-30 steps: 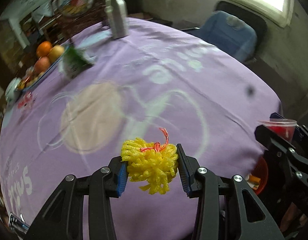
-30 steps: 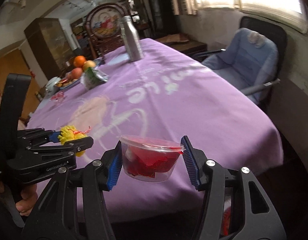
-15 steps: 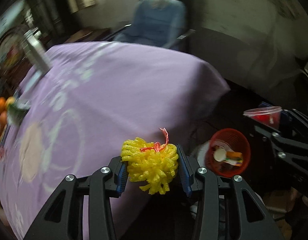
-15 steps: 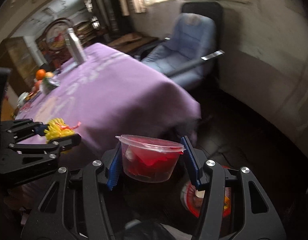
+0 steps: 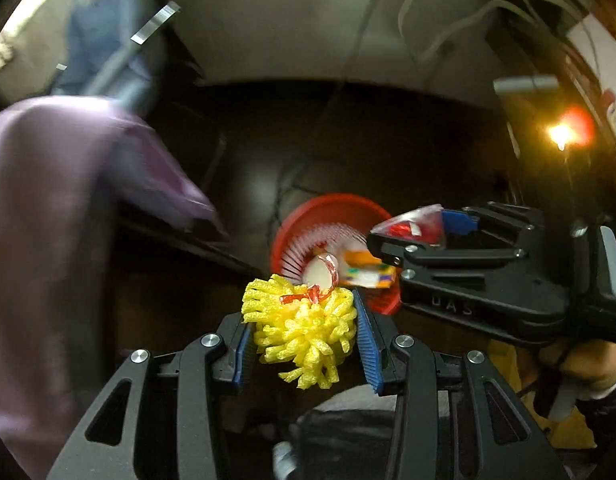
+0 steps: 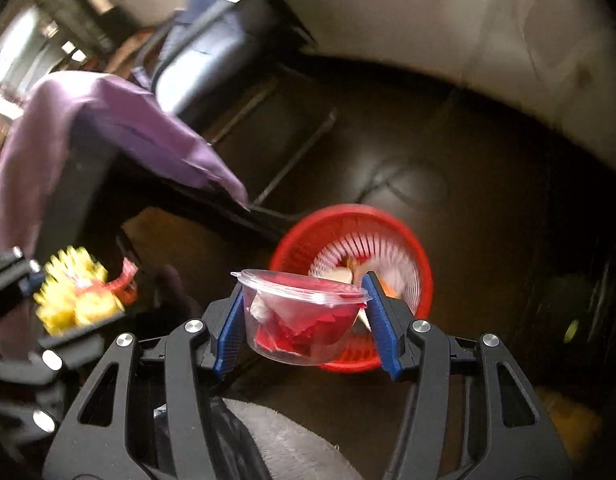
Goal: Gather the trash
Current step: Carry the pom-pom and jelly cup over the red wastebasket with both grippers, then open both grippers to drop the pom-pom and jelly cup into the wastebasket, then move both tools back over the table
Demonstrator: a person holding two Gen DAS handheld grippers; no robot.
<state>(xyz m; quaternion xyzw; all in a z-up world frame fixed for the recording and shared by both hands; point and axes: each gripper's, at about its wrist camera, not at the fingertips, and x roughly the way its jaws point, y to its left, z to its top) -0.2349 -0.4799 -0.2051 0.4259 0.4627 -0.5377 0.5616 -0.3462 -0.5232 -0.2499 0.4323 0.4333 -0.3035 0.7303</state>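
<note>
My left gripper [image 5: 302, 334] is shut on a yellow foam fruit net [image 5: 304, 330] with a red strip on top. It hangs above the floor, just short of a red slatted trash basket [image 5: 304, 226] that holds some rubbish. My right gripper [image 6: 304, 316] is shut on a clear plastic cup [image 6: 300, 320] with red scraps inside, over the near rim of the same basket [image 6: 411, 248]. The right gripper also shows in the left wrist view [image 5: 419, 224], over the basket's right side. The net shows blurred at the left of the right wrist view [image 6: 74, 292].
The purple tablecloth [image 5: 68, 184] hangs down at the left, with its corner [image 6: 212, 168] near the basket. A blue-grey chair [image 6: 212, 52] stands behind it. The floor around the basket is dark. A pale wall [image 5: 308, 20] lies beyond.
Both grippers have swung off the table and tilted down toward the floor. The red basket is now close in front of both. Each still holds its item.
</note>
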